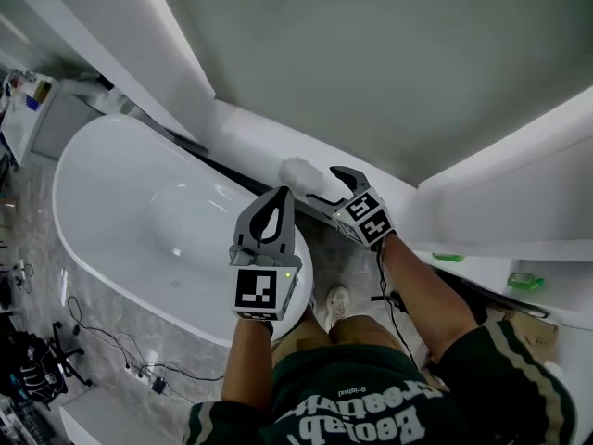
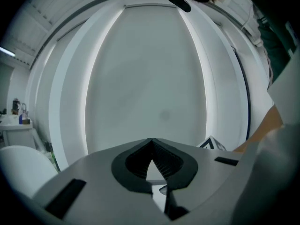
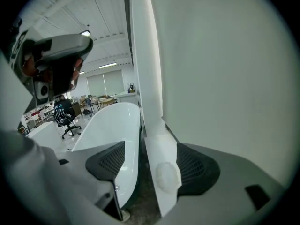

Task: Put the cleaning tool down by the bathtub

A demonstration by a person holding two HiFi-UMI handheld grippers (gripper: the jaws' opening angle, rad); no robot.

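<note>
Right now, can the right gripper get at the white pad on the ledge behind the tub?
Probably yes. The right gripper has its jaws apart, the white pad lies on the ledge just ahead of them, and nothing shows in between. The left gripper is shut and off to the side.

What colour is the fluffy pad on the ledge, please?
White; the pad shows best in the head view.

Bathtub (image 1: 139,221) occupies the left half of the head view. A ledge (image 1: 248,139) runs along its upper right side. Cleaning tool (image 1: 301,170) lies on that ledge at frame centre, immediately left of the right gripper (image 1: 332,188). Left gripper (image 1: 281,195) sits below it, over the tub's right end. Cables (image 1: 120,364) lie lower left.
</note>
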